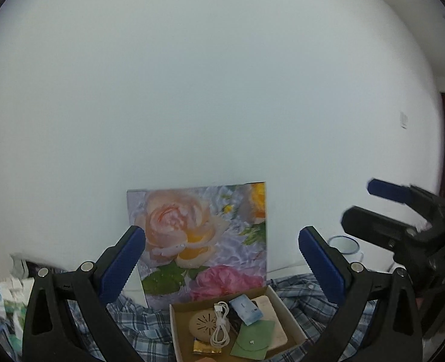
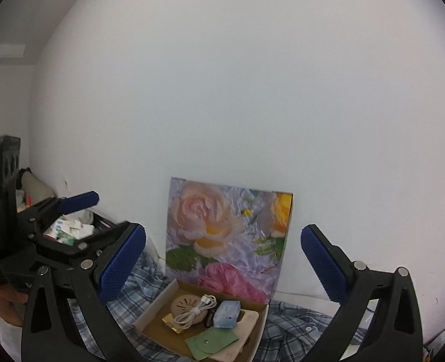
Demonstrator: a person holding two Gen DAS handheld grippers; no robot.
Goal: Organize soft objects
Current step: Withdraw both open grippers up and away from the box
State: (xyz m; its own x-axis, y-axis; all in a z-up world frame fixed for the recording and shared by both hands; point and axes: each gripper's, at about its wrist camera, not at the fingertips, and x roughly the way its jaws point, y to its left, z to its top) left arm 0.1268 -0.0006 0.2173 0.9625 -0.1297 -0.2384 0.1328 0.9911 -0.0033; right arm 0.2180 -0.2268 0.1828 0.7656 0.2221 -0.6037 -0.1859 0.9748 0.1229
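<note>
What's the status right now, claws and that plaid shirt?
Left claw open, empty. Right claw open, empty. Plaid shirt crumpled, ungrasped. Cardboard box of small items sits on it.

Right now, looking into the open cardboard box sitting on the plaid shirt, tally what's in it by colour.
White: 1, the coiled cable
Green: 1, the flat pouch
Light blue: 1, the small packet
Gold: 1, the foil sachet
Beige or cream: 2, the round vented disc and the flat slab
Total: 6
</note>
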